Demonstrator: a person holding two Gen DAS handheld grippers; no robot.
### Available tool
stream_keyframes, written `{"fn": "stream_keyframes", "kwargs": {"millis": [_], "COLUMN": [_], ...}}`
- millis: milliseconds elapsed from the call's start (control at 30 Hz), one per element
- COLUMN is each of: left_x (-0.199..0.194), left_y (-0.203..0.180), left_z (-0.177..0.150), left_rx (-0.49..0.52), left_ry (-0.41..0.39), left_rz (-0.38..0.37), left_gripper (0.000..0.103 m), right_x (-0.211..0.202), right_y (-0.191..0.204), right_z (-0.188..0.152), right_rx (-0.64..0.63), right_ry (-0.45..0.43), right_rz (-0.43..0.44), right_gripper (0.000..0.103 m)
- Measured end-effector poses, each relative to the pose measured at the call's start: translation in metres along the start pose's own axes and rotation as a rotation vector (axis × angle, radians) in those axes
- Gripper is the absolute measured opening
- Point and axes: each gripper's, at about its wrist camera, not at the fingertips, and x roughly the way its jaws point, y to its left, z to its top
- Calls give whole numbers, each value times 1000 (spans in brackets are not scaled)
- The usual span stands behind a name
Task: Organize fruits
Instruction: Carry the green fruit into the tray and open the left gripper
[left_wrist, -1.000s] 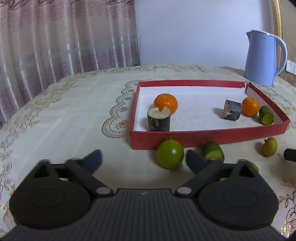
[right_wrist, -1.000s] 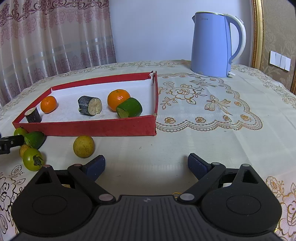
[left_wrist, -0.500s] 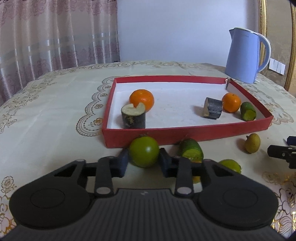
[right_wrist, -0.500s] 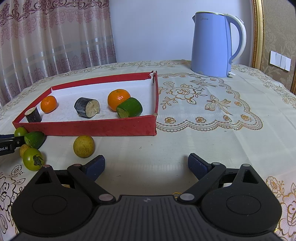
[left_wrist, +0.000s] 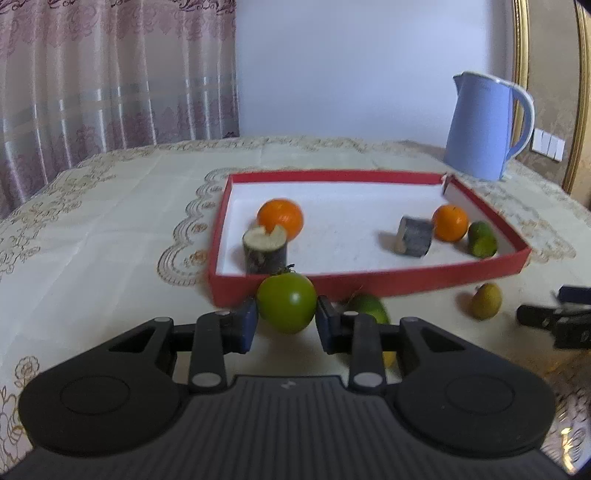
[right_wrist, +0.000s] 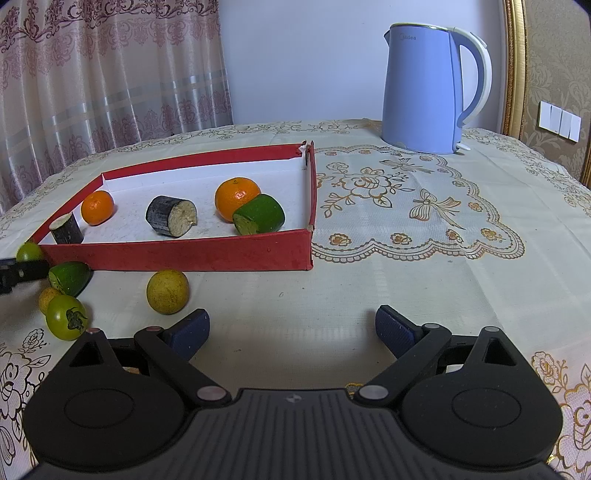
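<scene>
My left gripper (left_wrist: 286, 320) is shut on a green tomato (left_wrist: 287, 302) and holds it just above the tablecloth, in front of the red tray (left_wrist: 388, 285). The tray holds two oranges (left_wrist: 280, 218), two dark stem pieces (left_wrist: 264, 250) and a green fruit piece (left_wrist: 482, 239). A green fruit piece (left_wrist: 369, 308) and a yellow-green fruit (left_wrist: 486, 301) lie on the cloth in front of the tray. My right gripper (right_wrist: 291, 328) is open and empty above the cloth, right of the yellow-green fruit (right_wrist: 168, 291). Another green tomato (right_wrist: 66, 322) lies at the left.
A blue kettle (right_wrist: 428, 88) stands on the table behind the tray's right end. A curtain (left_wrist: 110, 74) hangs behind the table. The right gripper's fingers (left_wrist: 554, 319) show at the right edge of the left wrist view.
My left gripper closed on the green tomato and lifted it slightly toward the tray. The right gripper has barely moved.
</scene>
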Motion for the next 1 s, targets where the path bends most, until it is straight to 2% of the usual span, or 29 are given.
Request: {"fn": "stream_keyframes", "kwargs": {"millis": [233,467,733,867,1000], "left_x": [2,25,70,96,103], "left_y": [-9,-20,-30,-35,-44], "left_z": [19,43,71,75,77], "left_rx": [23,36,45,55,95], "left_ry": [-28,-37,-26,3,-17], "left_rz": [-12,-24,18,45,68], "left_gripper": [30,30,30,30,30], "right_x": [0,0,0,0,0], "right_y": [0,0,0,0,0], "right_z": [0,0,0,0,0], "right_rx": [0,0,0,0,0], "right_ry": [0,0,0,0,0], "right_rz": [0,0,0,0,0], "right_gripper": [97,97,97,97,97]}}
